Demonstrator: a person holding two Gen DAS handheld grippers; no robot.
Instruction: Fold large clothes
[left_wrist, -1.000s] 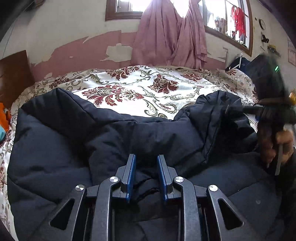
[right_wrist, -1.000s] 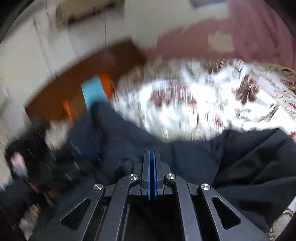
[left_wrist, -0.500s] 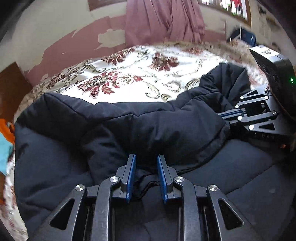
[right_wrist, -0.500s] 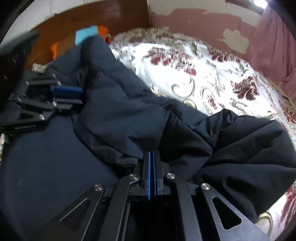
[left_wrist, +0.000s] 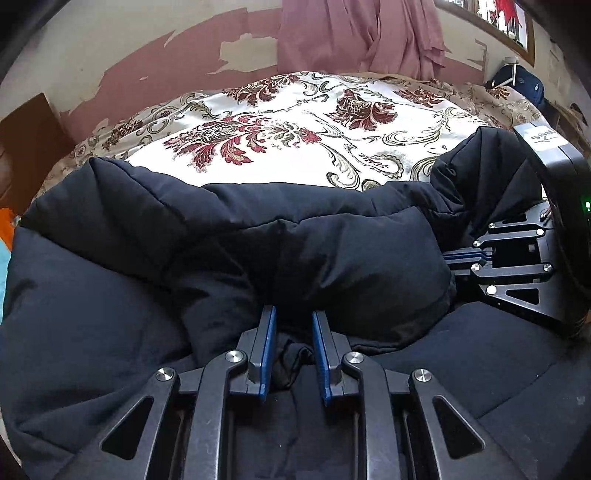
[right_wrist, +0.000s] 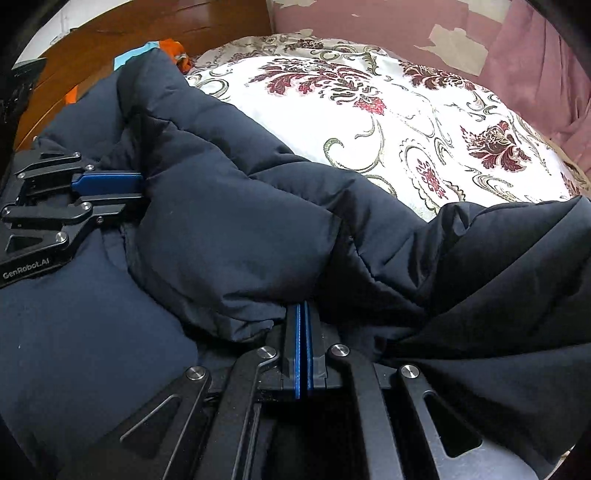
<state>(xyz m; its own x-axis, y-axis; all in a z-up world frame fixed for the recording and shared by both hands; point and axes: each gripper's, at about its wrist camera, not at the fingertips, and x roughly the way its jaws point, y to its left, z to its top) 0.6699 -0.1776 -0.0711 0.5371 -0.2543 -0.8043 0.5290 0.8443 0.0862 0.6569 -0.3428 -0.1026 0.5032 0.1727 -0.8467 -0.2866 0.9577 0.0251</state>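
Floral bedspread, cream with dark red blooms, covers a bed against a peeling pink wall; pink curtain hangs behind, wooden headboard at the far side. Dark padded jacket lies across the near half of the bed.

Change over the last second: both grippers have come down and forward with the jacket's edge, and the puffy fold that was raised now rolls over onto the lower layer. Judged as a fold being laid, close to set-down.

Left gripper: jaws a narrow way apart and closing, a bunch of dark fabric between the pads, so it is grasping the jacket. Right gripper: clenched tight, blue pads together, tips buried under the fold's hem; a thin layer of jacket seems pinched, though the pads hide it.

Around: orange and teal cloth by the headboard, dark bag at the bed's far corner, both well apart from the work.

In the way: the padding is bulky and springs up; the right-hand part of the jacket sits bunched, likely needing smoothing after release.
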